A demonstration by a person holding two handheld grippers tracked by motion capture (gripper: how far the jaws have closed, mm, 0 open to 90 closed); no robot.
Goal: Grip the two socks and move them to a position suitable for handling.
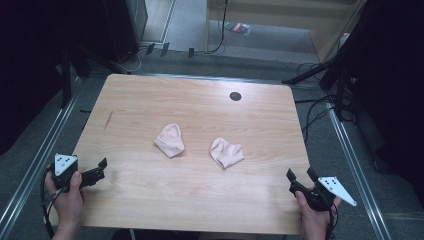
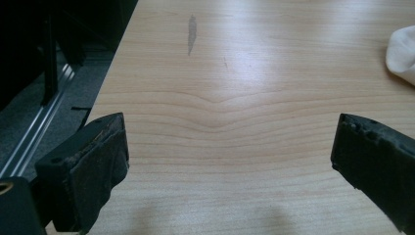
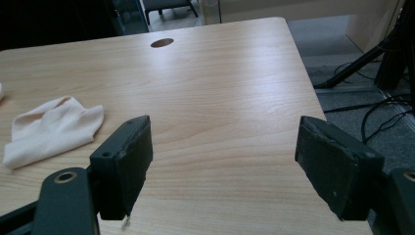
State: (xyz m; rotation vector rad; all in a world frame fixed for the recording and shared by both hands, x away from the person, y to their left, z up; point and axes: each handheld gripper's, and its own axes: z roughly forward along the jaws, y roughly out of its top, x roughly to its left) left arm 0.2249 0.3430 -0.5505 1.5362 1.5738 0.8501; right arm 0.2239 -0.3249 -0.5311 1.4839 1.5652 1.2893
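Both jaws were wide open and empty, left gripper [image 1: 99, 170] at 8 o'clock, right gripper [image 1: 300, 179] at 4, and your two pink socks [image 1: 170, 140] [image 1: 226, 152], mid-table, looked light and floppy, so you'd probably pinch each at a bunched edge.

Left gripper [image 1: 102, 169] held low at the near left, jaws spread wide and empty, hand [image 1: 67, 200] wrapped round its body; right gripper [image 1: 300, 177] at the near right, jaws likewise wide apart and empty, gripped from below by the right hand [image 1: 312, 217].
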